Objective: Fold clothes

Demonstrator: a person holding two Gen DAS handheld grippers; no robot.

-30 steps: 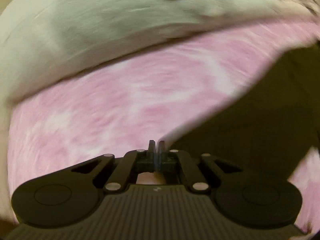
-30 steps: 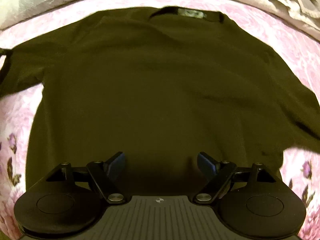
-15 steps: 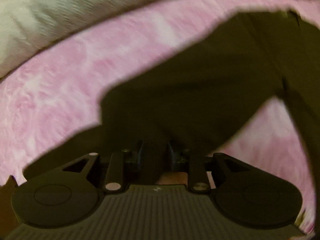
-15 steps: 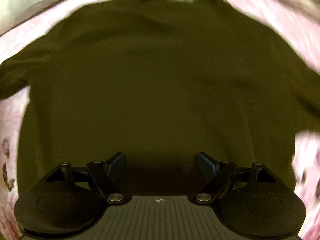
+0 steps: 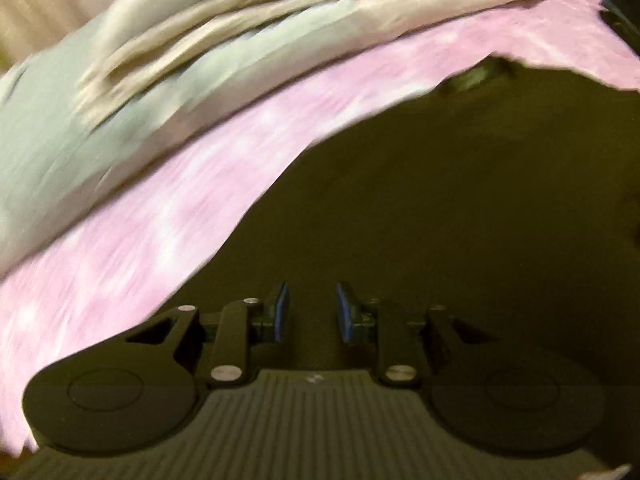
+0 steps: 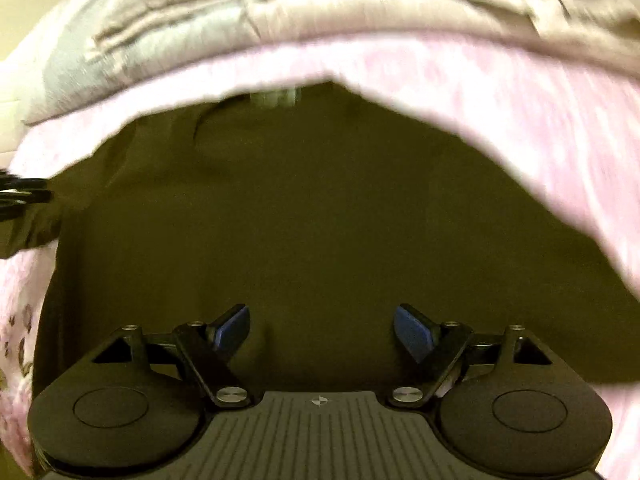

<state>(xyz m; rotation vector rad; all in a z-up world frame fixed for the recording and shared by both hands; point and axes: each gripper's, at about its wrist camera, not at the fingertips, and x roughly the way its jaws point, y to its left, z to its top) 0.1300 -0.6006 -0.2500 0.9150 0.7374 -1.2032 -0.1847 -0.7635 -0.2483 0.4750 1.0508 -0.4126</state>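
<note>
Both of your grippers hover over the dark shirt (image 6: 320, 220), which lies spread on the pink floral bedsheet (image 5: 168, 216). Your left gripper (image 5: 310, 310) has its blue pads (image 5: 282, 312) parted by a narrow gap with nothing between them. Your right gripper (image 6: 322, 330) is spread wide, released, gripping nothing. The shirt's collar label (image 6: 274, 98) faces the rumpled grey-beige bedding (image 5: 168, 60) beyond the sheet.

The left gripper (image 5: 310, 308) sits low at centre frame, its blue-padded fingers (image 5: 282, 312) slightly parted, nothing between them. The right gripper (image 6: 322, 332), also bottom centre, has its fingers (image 6: 412, 334) spread wide.
</note>
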